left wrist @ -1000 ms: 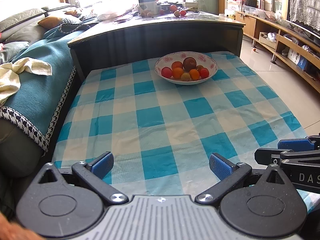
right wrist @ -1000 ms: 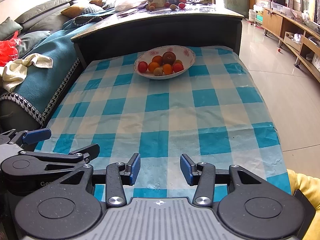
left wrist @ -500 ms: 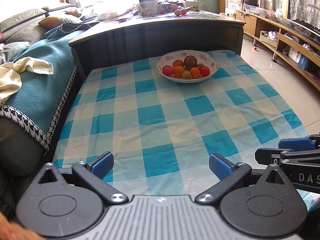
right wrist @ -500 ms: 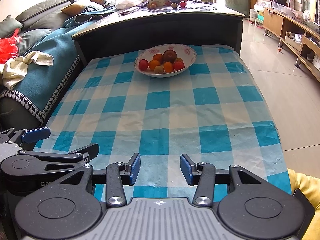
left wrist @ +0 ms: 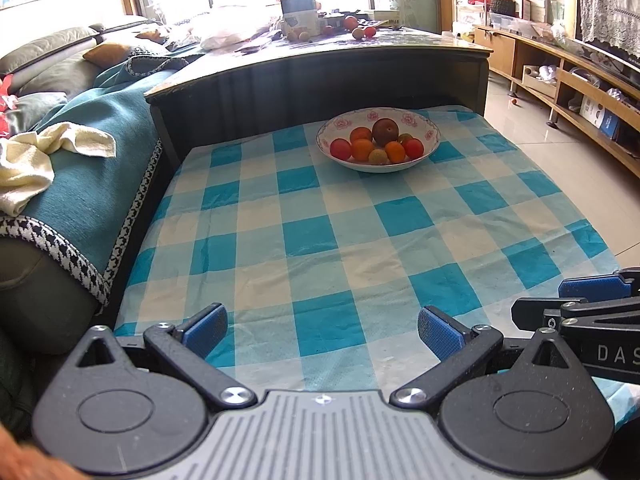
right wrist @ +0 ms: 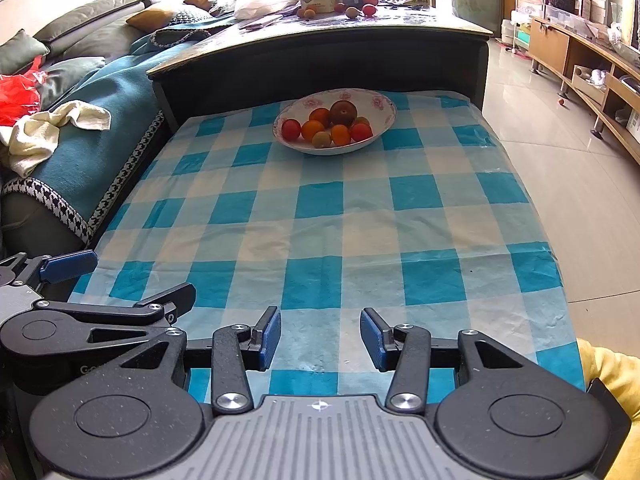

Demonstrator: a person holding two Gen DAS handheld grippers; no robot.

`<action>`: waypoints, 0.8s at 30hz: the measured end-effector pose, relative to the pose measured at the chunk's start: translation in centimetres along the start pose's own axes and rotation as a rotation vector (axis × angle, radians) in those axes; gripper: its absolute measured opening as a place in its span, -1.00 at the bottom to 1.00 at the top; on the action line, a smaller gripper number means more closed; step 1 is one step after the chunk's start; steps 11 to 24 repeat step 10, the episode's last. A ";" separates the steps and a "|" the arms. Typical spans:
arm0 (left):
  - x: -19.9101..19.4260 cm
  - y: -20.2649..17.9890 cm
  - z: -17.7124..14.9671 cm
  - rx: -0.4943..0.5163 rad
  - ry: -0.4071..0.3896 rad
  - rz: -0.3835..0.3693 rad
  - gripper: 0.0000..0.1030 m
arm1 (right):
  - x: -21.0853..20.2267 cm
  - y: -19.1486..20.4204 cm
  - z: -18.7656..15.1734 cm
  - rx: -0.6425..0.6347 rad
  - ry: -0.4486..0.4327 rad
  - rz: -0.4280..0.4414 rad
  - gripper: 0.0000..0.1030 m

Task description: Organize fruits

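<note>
Checked cloth point(left wrist: 320, 248) is covering the counter, with fruit point(left wrist: 376, 144) sitting gathered in the bowl point(left wrist: 430, 136). Left gripper point(left wrist: 322, 328) and right gripper point(right wrist: 320, 338) are hovering well short, jaws apart and empty, likely readying a reach.

Left wrist view: low over the near edge of the checked cloth point(left wrist: 320, 240), facing the fruit bowl point(left wrist: 378, 166) well ahead.
Right wrist view: same near edge, just right, facing the fruit bowl point(right wrist: 334, 148).
Shared: cloth, bowl, the sofa point(right wrist: 100, 92) left of the bowl.
</note>
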State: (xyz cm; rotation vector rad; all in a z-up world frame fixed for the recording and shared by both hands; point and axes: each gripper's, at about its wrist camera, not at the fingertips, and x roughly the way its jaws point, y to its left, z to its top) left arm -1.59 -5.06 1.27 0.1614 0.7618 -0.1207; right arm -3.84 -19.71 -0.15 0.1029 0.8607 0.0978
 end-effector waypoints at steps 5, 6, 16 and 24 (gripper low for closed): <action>-0.1 0.1 -0.1 -0.008 0.003 -0.004 1.00 | 0.0 0.0 0.0 -0.001 0.000 0.000 -0.22; -0.1 0.1 -0.1 -0.009 0.004 -0.003 1.00 | 0.0 0.0 0.0 -0.001 0.000 0.001 -0.22; -0.1 0.2 -0.1 -0.008 0.009 -0.010 1.00 | -0.2 0.1 -0.1 -0.003 0.000 0.001 -0.21; -0.1 0.2 -0.1 -0.008 0.009 -0.010 1.00 | -0.2 0.1 -0.1 -0.003 0.000 0.001 -0.21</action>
